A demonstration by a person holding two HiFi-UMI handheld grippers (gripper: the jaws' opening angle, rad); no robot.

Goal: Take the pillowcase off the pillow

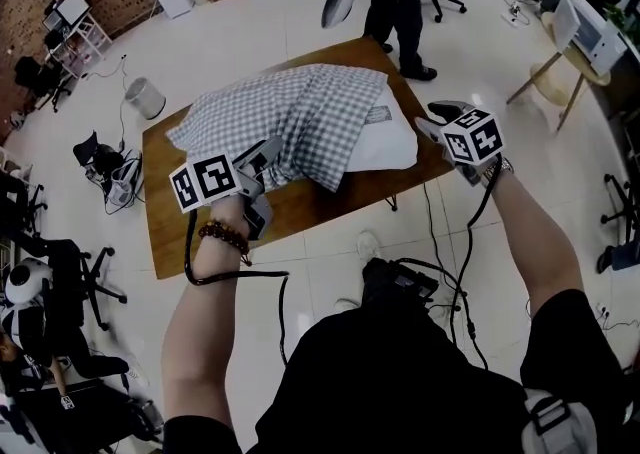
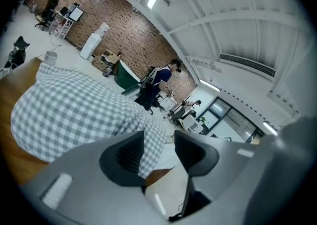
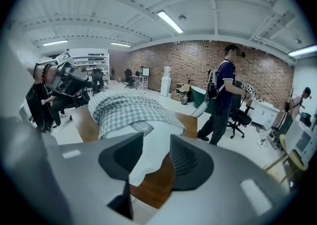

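Note:
A grey-checked pillowcase (image 1: 290,112) lies bunched over the left and middle of a white pillow (image 1: 385,142) on a brown wooden table (image 1: 200,232). The pillow's right end is bare. My left gripper (image 1: 262,164) is at the near left edge of the pillowcase (image 2: 74,110). That gripper (image 2: 158,144) is open, and a checked fold shows in the gap without being pinched. My right gripper (image 1: 435,120) hovers just off the pillow's right corner. In its own view it (image 3: 154,144) is open, with the pillow (image 3: 158,132) and the pillowcase (image 3: 129,107) ahead and nothing between the pads.
A person (image 1: 395,2) stands at the table's far side. A bin (image 1: 145,97) and office chairs (image 1: 60,282) are on the left. A round wooden table (image 1: 560,72) is on the right. Cables trail over the floor near my feet.

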